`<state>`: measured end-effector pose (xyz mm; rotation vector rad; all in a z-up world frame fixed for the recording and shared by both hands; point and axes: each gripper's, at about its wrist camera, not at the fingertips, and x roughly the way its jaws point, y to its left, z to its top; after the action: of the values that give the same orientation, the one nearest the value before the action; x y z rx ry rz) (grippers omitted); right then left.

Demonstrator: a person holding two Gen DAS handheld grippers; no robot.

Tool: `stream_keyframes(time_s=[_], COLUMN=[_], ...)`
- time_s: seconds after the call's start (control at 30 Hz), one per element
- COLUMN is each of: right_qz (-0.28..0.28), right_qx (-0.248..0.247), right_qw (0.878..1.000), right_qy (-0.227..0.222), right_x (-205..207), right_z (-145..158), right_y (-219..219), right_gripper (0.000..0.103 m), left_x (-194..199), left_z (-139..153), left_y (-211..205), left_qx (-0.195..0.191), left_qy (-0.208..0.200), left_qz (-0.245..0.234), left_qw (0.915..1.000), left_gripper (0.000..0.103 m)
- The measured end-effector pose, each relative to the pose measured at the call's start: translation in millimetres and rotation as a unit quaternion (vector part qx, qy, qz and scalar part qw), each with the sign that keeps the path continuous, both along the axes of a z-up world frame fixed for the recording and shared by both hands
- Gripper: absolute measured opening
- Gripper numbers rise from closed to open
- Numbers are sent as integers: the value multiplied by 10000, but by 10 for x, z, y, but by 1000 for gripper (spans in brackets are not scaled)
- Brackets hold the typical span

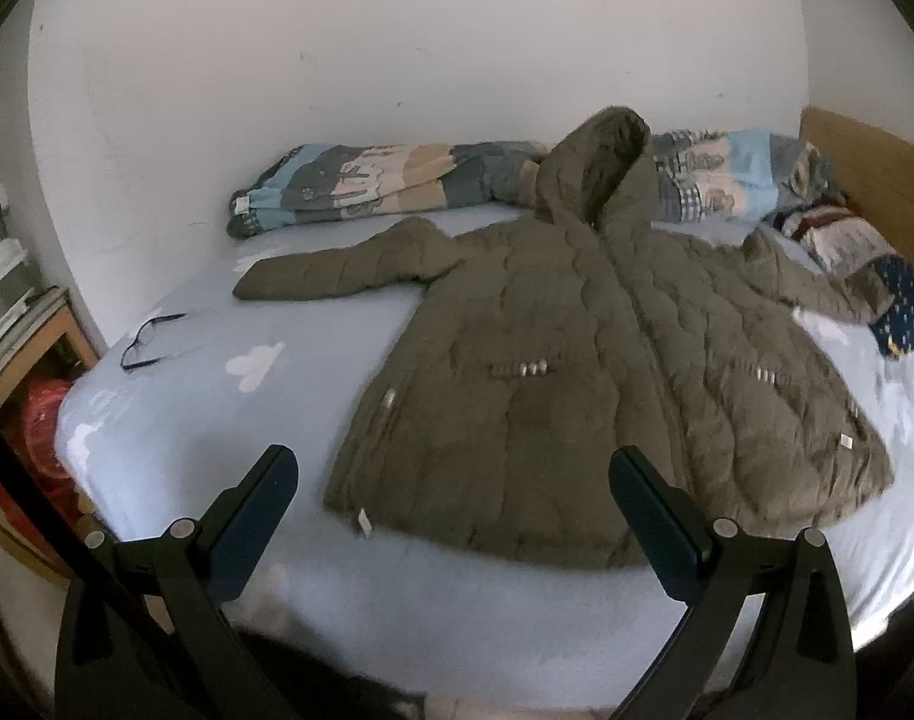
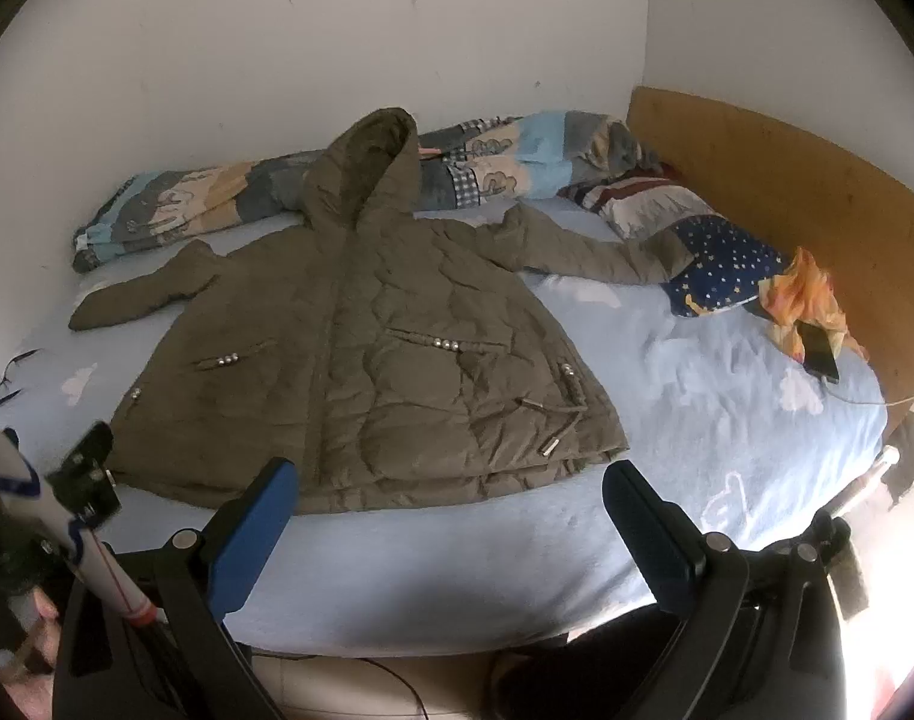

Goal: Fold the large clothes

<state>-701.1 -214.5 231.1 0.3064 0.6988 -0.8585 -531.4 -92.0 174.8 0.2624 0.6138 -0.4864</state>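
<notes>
An olive-green quilted hooded jacket (image 1: 583, 360) lies spread flat, front up, on a light blue bed (image 1: 228, 396), sleeves out to both sides and hood toward the wall. It also shows in the right wrist view (image 2: 360, 360). My left gripper (image 1: 453, 468) is open and empty, held above the jacket's near hem. My right gripper (image 2: 450, 480) is open and empty, just short of the hem's right part, over the bed's front edge (image 2: 457, 588).
A rolled patterned quilt (image 1: 384, 186) lies along the wall. Glasses (image 1: 150, 339) lie at the bed's left. Pillows (image 2: 697, 240), an orange cloth with a phone (image 2: 820, 354) and a wooden headboard (image 2: 787, 180) are at the right. A bedside shelf (image 1: 24, 324) stands left.
</notes>
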Motion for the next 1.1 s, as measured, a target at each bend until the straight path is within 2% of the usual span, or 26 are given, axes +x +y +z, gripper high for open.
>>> stream_keyframes(time_s=[0.1, 0.2, 0.3, 0.37, 0.4, 0.43, 0.47, 0.6, 0.73, 0.87, 0.97, 1.1], right_qz=[-93, -261, -479, -629, -682, -771, -818, -1029, -1129, -1310, -1605, -2034], right_qx=[113, 185, 190, 241, 305, 413, 485, 631, 968, 1633, 2089, 2431], right_qw=[9999, 9995, 9987, 9977, 9972, 9961, 9954, 9926, 9889, 9763, 9606, 9399], right_qy=[48, 32, 53, 49, 66, 73, 73, 156, -58, -554, -888, -1272], right_x=[1, 3, 14, -7, 7, -18, -3, -24, -62, -126, -188, -283], right_z=[-44, -32, -7, -27, -29, -62, -68, -88, -27, -49, -129, -270], right_y=[-181, -405, -639, -832, -904, -1019, -1097, -1508, -2134, -2920, -3593, -4318], right_gripper=[103, 103, 103, 103, 103, 103, 103, 103, 103, 103, 102, 96], left_x=[266, 569, 923, 1206, 1363, 1561, 1646, 2007, 2287, 2384, 2365, 2291], left_z=[83, 123, -18, -249, -372, -504, -558, -724, -952, -1139, -1164, -1135], left_y=[-275, -589, -933, -1120, -1185, -1244, -1270, -1467, -1578, -1586, -1679, -1795], left_qx=[2, -88, -24, 164, 307, 305, 262, 655, 1022, 1099, 1212, 1366], left_qy=[87, -63, 20, 229, 510, 1013, 1183, 1351, 1722, 2114, 2077, 1880], left_qz=[-19, 56, 3, 96, 237, 301, 302, 536, 687, 765, 748, 617], left_qw=[10000, 9999, 10000, 9996, 9979, 9939, 9922, 9872, 9773, 9682, 9678, 9707], left_gripper=[103, 103, 103, 103, 103, 103, 103, 103, 103, 103, 103, 103])
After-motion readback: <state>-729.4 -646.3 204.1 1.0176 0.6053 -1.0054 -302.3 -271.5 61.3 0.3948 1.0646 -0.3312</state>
